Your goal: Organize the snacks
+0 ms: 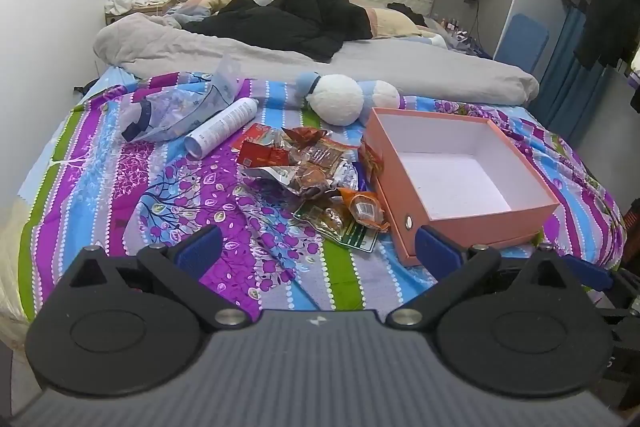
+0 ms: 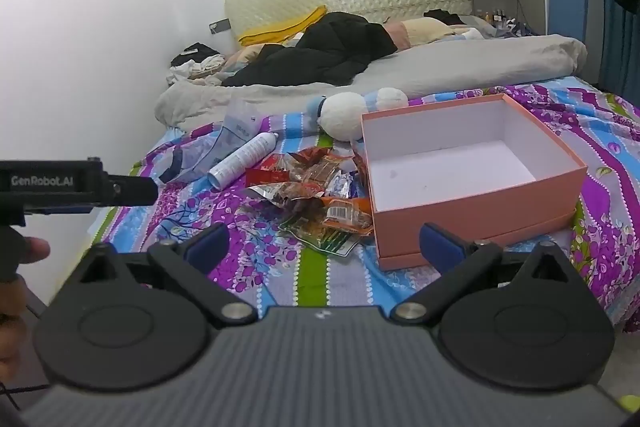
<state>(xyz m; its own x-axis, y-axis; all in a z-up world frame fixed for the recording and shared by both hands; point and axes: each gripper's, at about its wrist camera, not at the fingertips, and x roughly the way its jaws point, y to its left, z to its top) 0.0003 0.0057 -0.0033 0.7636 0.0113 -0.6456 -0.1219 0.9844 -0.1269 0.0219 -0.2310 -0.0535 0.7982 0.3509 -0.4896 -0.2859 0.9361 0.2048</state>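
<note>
A pile of snack packets [image 1: 316, 167] in red, orange and silver wrappers lies on the patterned bedspread; it also shows in the right wrist view [image 2: 316, 191]. An empty pink open box [image 1: 460, 135] with a white inside sits right of the pile, seen too in the right wrist view [image 2: 472, 215]. My left gripper [image 1: 318, 251] is open and empty, held short of the pile. My right gripper [image 2: 324, 247] is open and empty, also short of the pile. The left gripper's body [image 2: 80, 183] shows at the left of the right wrist view.
A white spray can [image 1: 222, 127] and a clear plastic bag [image 1: 176, 107] lie left of the pile. A white and blue plush toy [image 1: 344, 99] lies behind the box. Grey duvet [image 1: 280, 55] and dark clothes cover the far bed. A wardrobe stands at the right.
</note>
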